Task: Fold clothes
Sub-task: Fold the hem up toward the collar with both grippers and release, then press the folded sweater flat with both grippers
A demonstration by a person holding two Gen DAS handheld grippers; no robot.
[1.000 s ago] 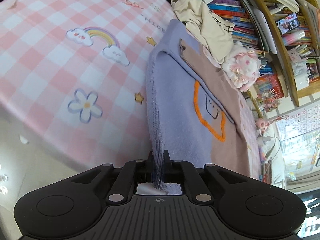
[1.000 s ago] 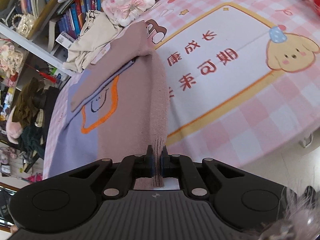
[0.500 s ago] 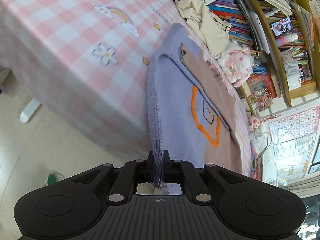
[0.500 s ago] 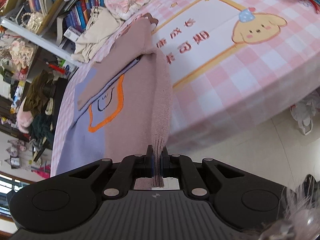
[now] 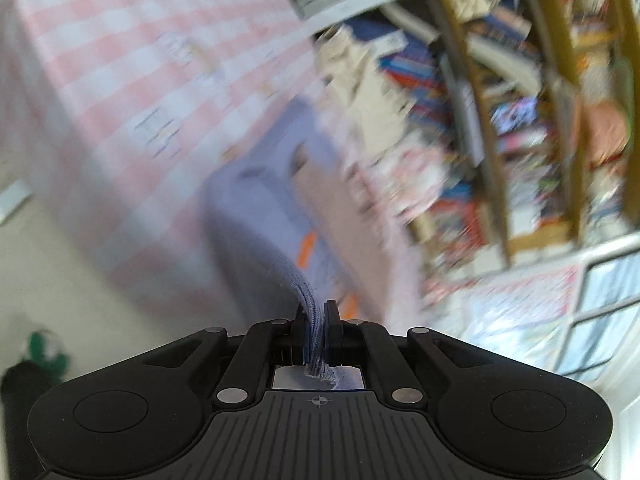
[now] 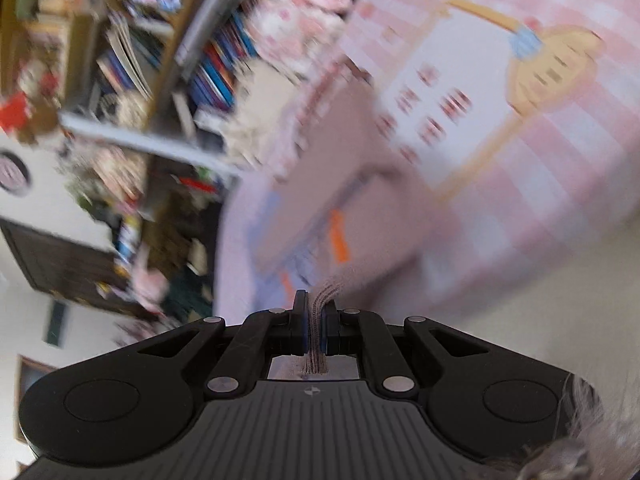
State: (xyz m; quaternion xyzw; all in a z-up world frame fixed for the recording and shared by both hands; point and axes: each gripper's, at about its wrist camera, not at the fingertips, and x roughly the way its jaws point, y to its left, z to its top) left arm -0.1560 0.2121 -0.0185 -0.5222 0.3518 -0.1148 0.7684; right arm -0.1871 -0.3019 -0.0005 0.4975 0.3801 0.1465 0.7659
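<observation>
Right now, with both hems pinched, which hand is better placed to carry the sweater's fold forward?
Neither alone, probably. The left gripper is shut on the purple hem of the sweater, and the right gripper is shut on its pink hem. They hold matching corners, so they should move together.

1. Open checked cloth on the desk left of the sweater; free passage there.
2. Open printed cloth right of the sweater too.
3. Crowded bookshelf along the far edge, blocking reach beyond.
4. Cream garment and pink plush toy heaped at the sweater's far end.
5. Bare floor below the near desk edge.
</observation>
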